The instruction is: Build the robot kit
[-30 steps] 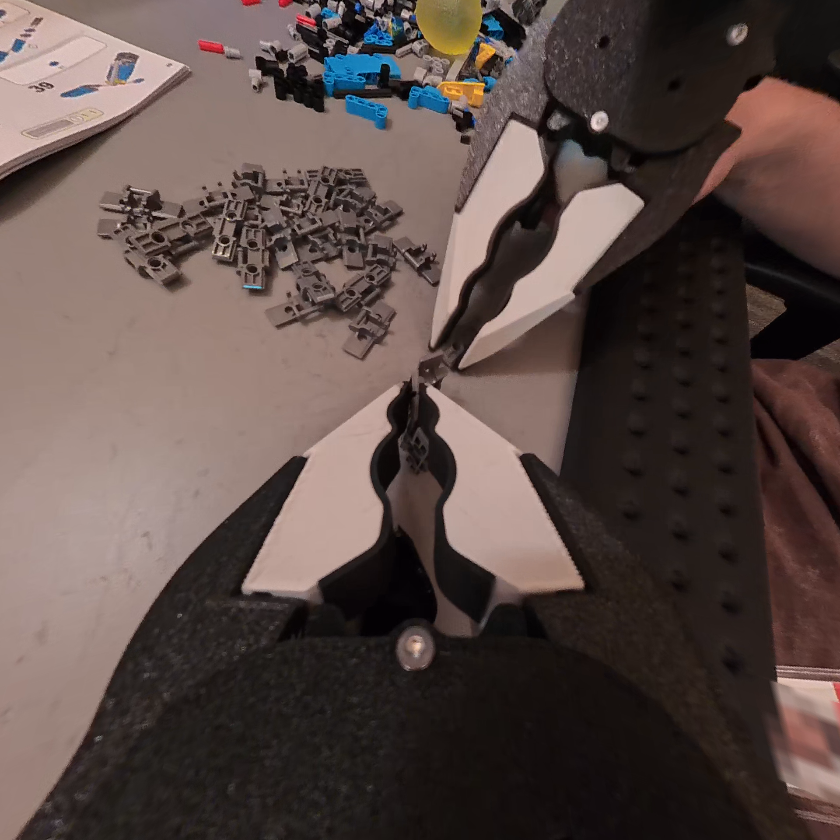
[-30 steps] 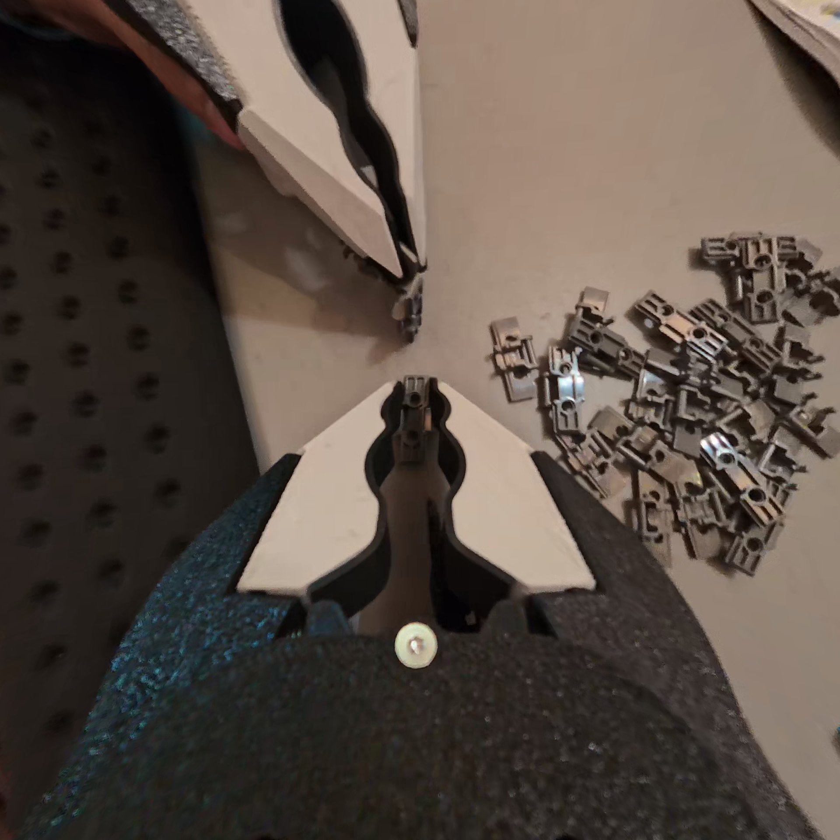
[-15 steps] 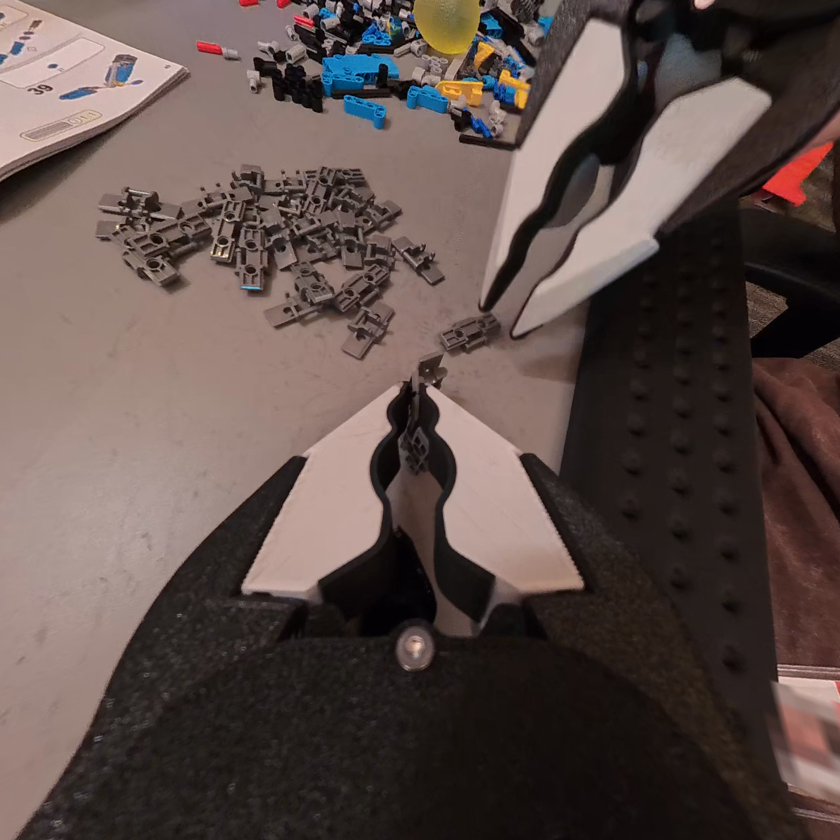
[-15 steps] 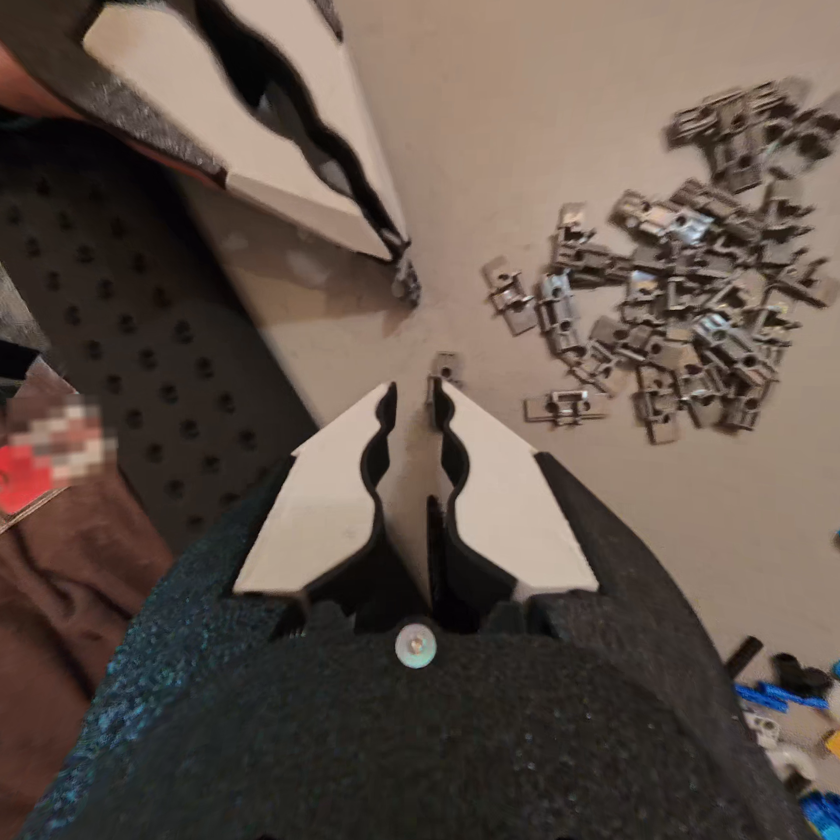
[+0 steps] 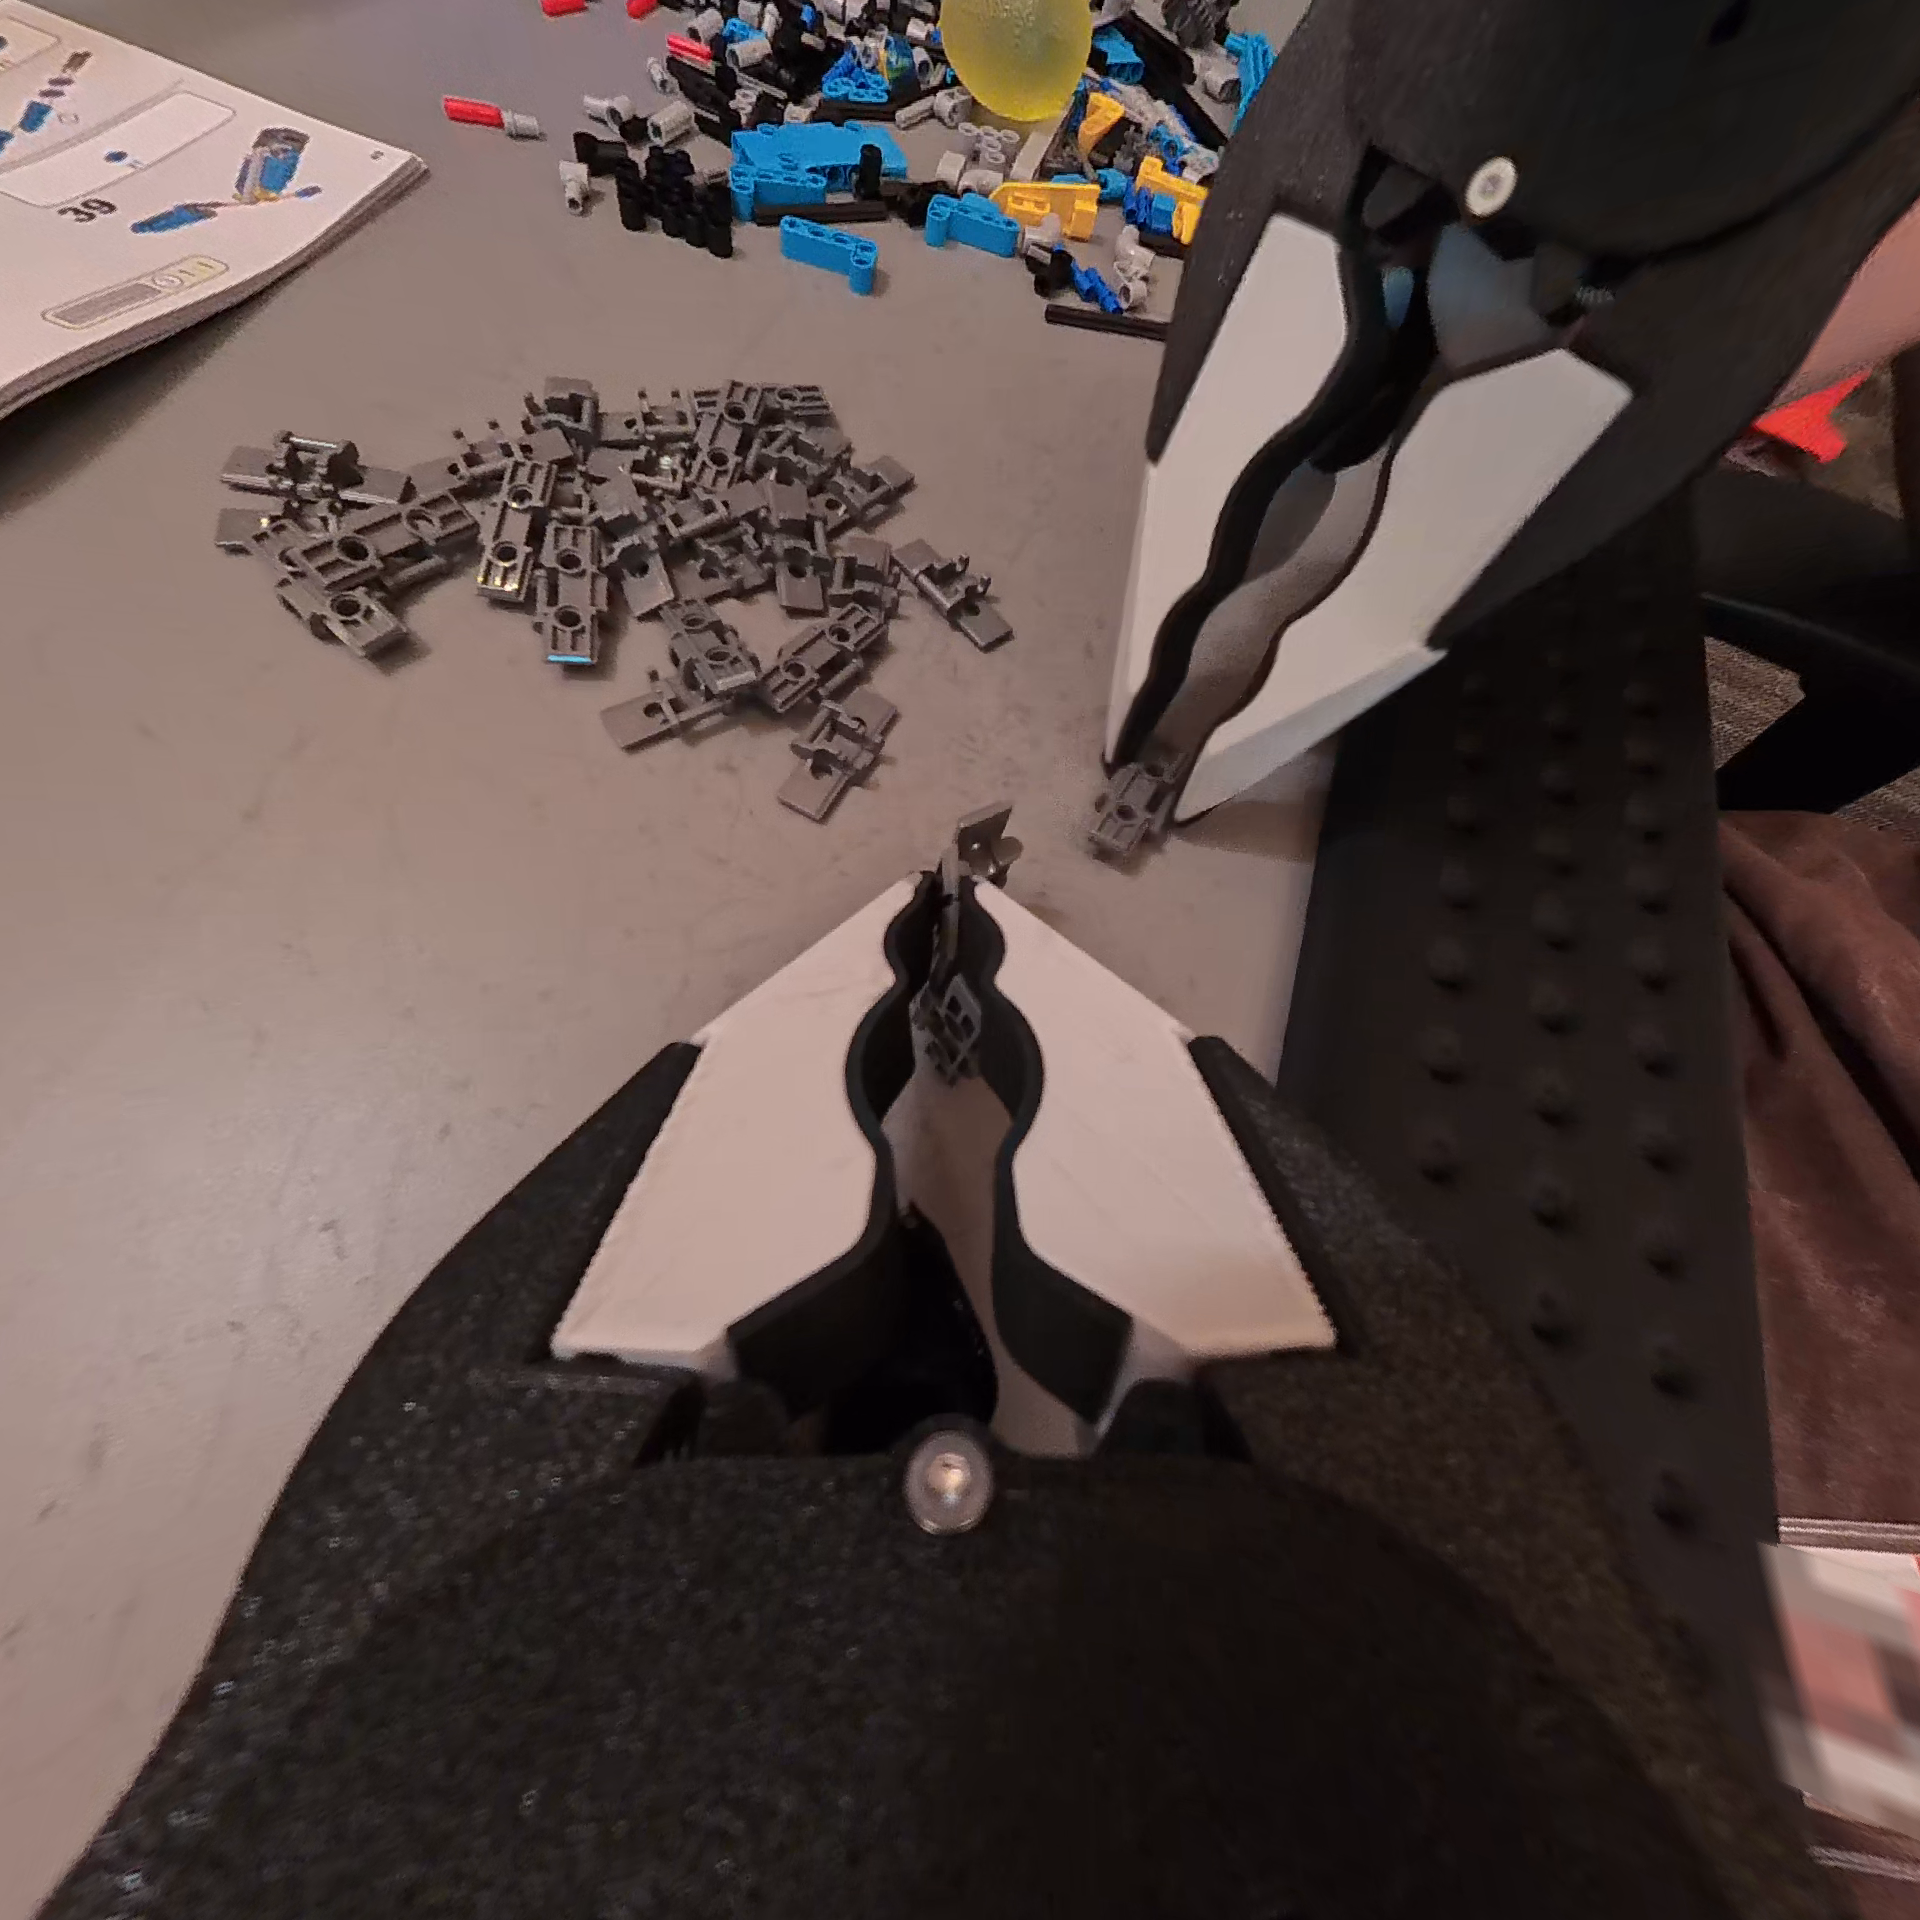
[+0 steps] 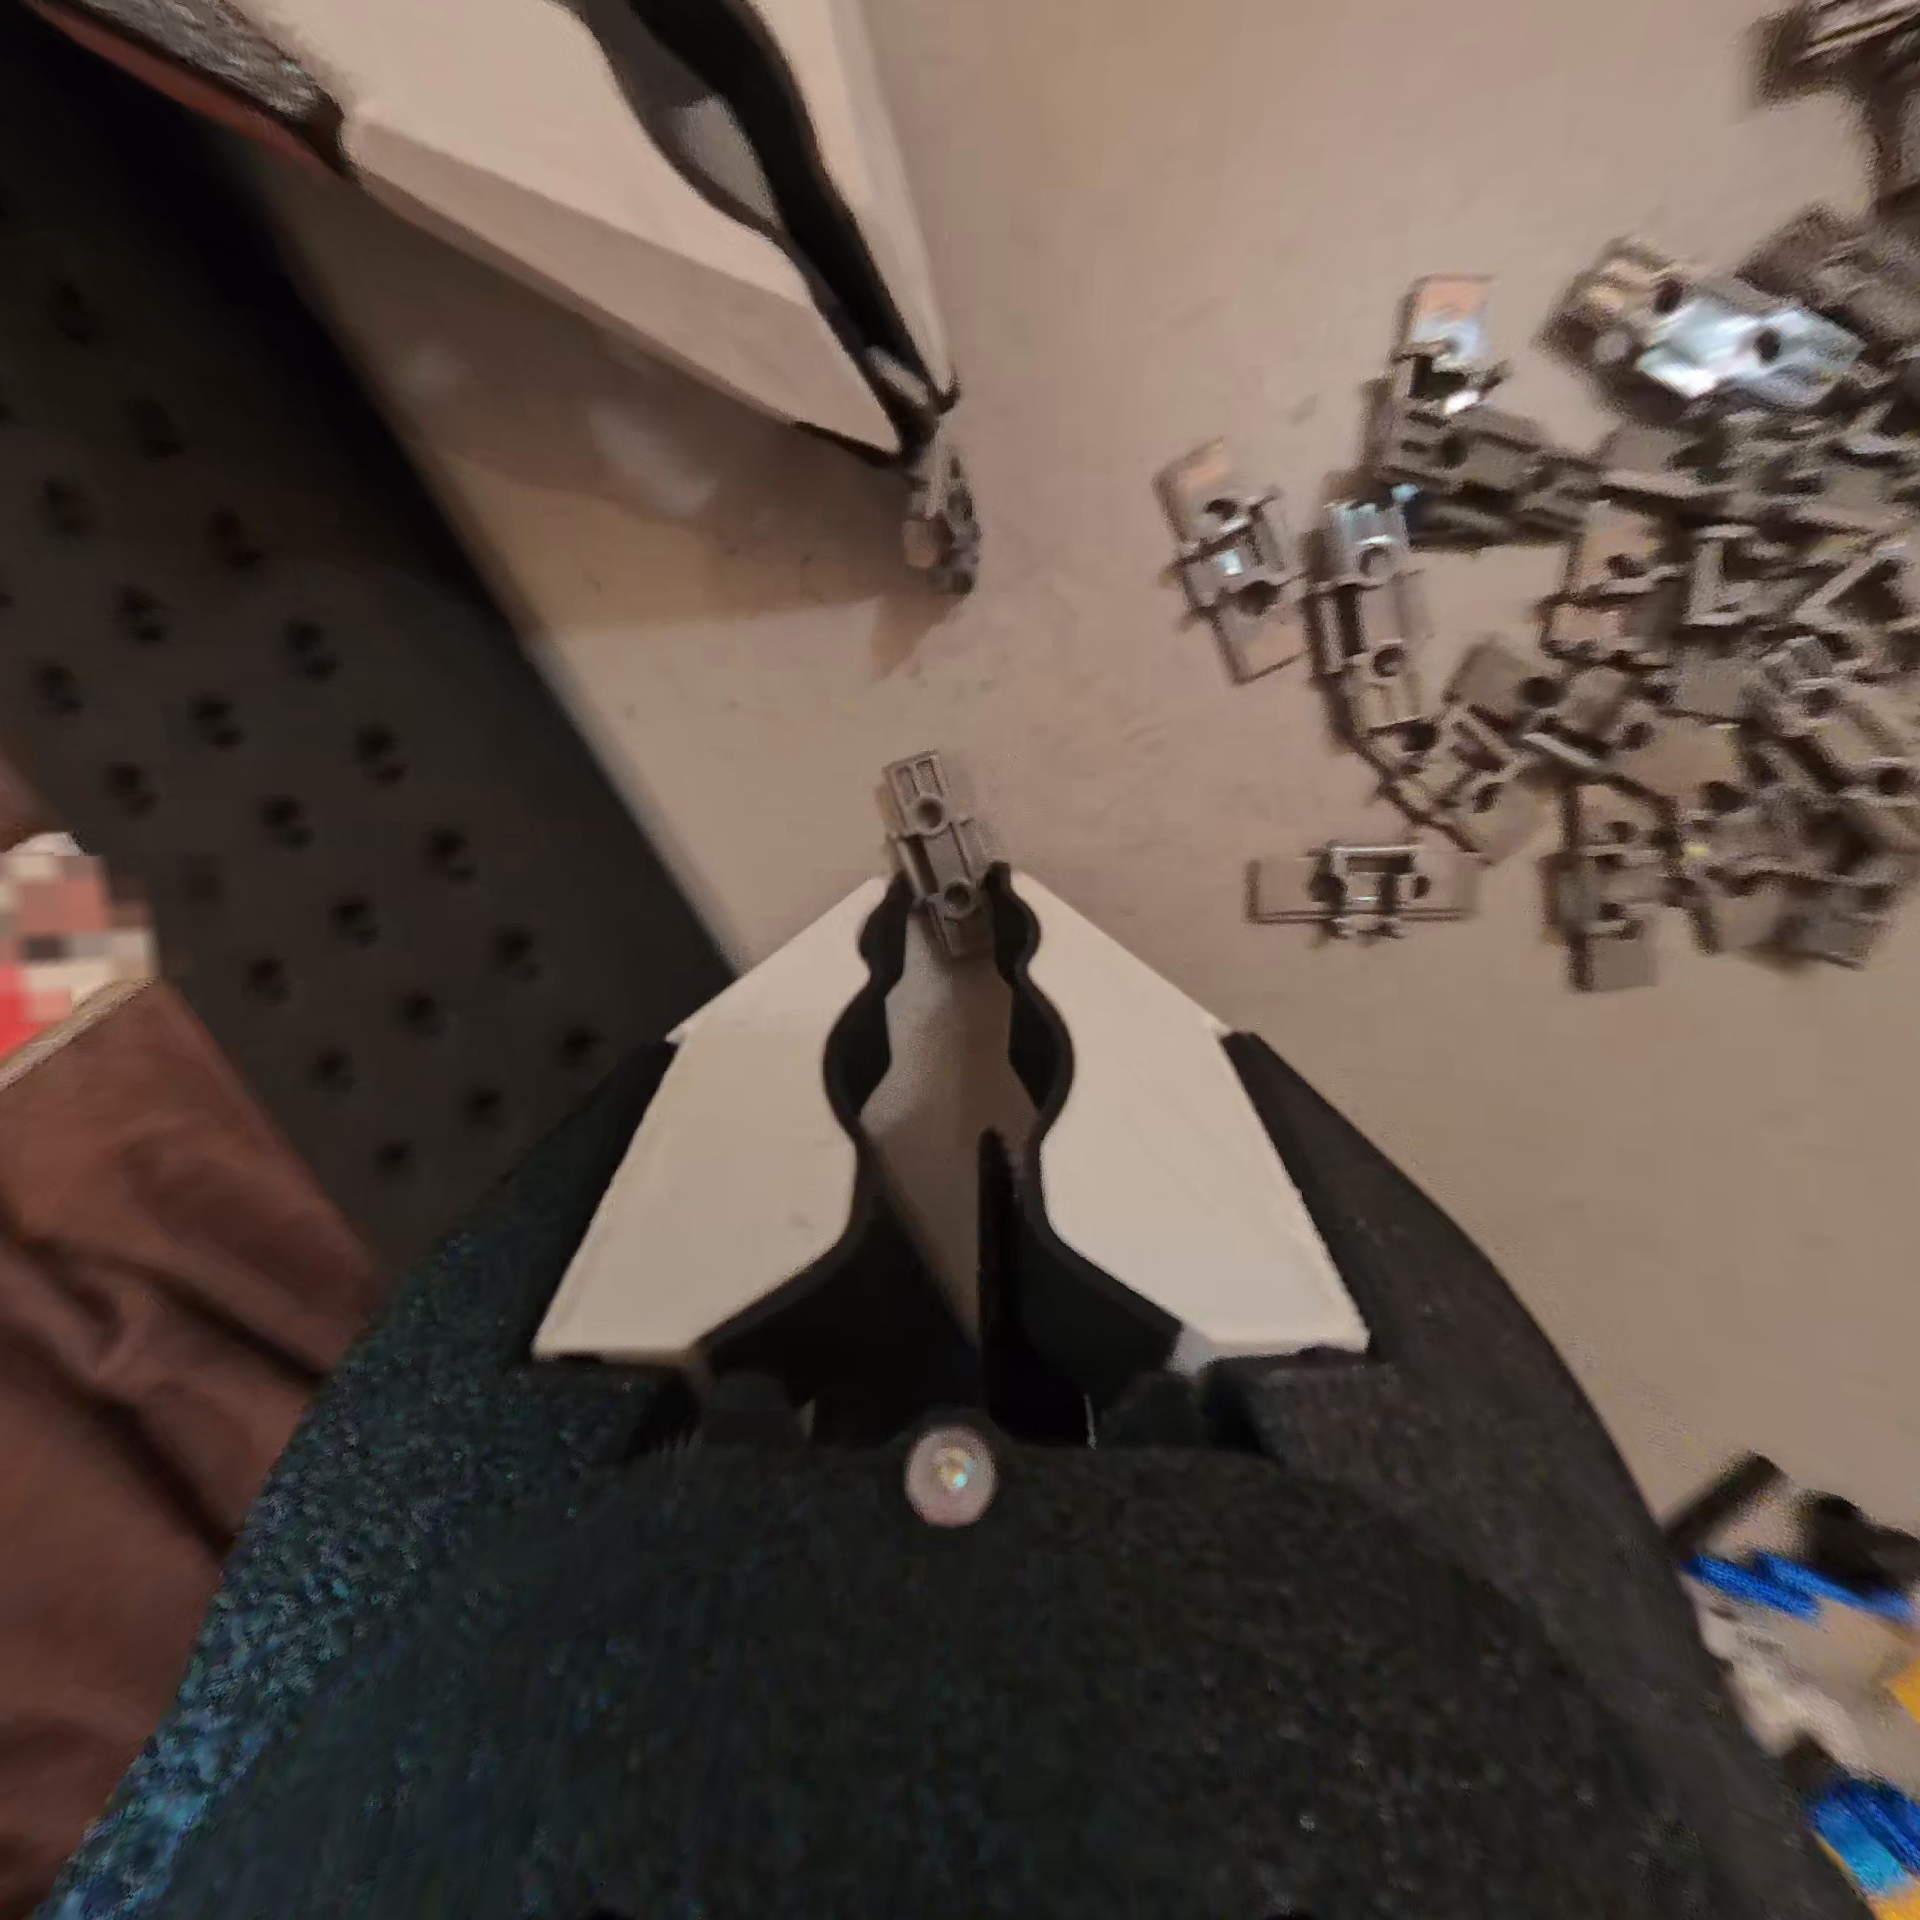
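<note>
the grey table [image 5: 312, 1039] carries everything, with a black perforated panel [image 5: 1538, 1039] running along its near right edge and brown cloth [image 5: 1829, 1143] beyond that. at the far left lies an open instruction booklet [image 5: 156, 208], and along the far edge a scatter of blue, black, yellow and red building pieces [image 5: 883, 177] with a translucent yellow ball [image 5: 1016, 52] among them. no containers show; all the parts lie loose on the tabletop.

in the middle sits a pile of dark grey track links [image 5: 623, 540], flat little plates with a round hole and clip ends, heaped over one another.

the left gripper [image 5: 961, 883] has its white fingers pressed nearly together on a short grey link piece [image 5: 961, 966], held edge-on so one end pokes out past the tips, above the table just near the pile.

the right gripper [image 6: 940, 883] has its tips drawn in around a single grey link [image 6: 935, 847], which stands out forward from between them; the wavy gap behind the tips stays open. in the left wrist view this link [image 5: 1132, 805] rests on the table at the gripper's tips, beside the black panel and apart from the pile.
</note>
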Demonstrator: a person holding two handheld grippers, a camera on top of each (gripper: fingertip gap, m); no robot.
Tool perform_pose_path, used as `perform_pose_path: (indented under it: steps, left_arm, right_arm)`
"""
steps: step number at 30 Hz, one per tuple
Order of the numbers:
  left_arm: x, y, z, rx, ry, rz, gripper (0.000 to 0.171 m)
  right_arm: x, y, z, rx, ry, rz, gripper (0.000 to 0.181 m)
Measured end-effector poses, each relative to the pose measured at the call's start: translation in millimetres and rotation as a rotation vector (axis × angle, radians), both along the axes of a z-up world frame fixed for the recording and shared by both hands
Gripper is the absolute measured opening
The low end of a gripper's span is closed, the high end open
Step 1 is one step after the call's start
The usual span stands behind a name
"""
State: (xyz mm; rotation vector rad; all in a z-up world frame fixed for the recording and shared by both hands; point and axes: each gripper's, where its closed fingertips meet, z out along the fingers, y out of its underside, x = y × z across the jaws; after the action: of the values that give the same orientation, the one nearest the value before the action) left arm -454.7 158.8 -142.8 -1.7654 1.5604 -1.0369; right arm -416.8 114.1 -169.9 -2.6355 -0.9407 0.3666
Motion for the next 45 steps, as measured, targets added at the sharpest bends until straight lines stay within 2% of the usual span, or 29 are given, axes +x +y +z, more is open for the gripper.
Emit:
perform_pose_path:
  steps: [3,6,9,12,14,18,25,30,39,45]
  left_arm:
    - [0,0,0,-0.017,-0.001,-0.002,0.004]
    - [0,-3,1,-0.028,-0.010,-0.024,0.003]
    - [-1,-25,20,-0.073,-0.122,-0.142,0.003]
    - [-2,-35,37,-0.173,-0.211,-0.183,0.003]
    - [-3,-35,46,-0.243,-0.262,-0.180,0.003]
    - [-3,-31,63,-0.365,-0.354,-0.163,0.002]
    - [-6,-19,68,-0.445,-0.396,-0.121,0.002]
    - [-7,-13,68,-0.433,-0.402,-0.093,0.002]
    - [-7,-13,66,-0.426,-0.394,-0.092,0.002]
    - [-6,-7,60,-0.338,-0.359,-0.057,0.002]
  right_arm:
    - [-3,4,10,-0.045,0.171,-0.043,0.016]
    - [-23,-1,40,-0.116,0.517,0.020,0.016]
    - [-28,3,71,-0.156,0.871,0.048,0.015]
    - [-23,2,89,-0.144,1.099,0.106,0.015]
    - [-21,2,95,-0.160,1.178,0.111,0.015]
    - [-29,-2,97,-0.131,1.173,0.156,0.015]
    - [-37,12,95,0.055,1.070,0.137,0.015]
    - [-34,20,93,0.192,0.961,0.115,0.016]
    - [-36,24,82,0.192,0.913,0.100,0.015]
    - [-32,29,79,0.228,0.876,0.081,0.015]
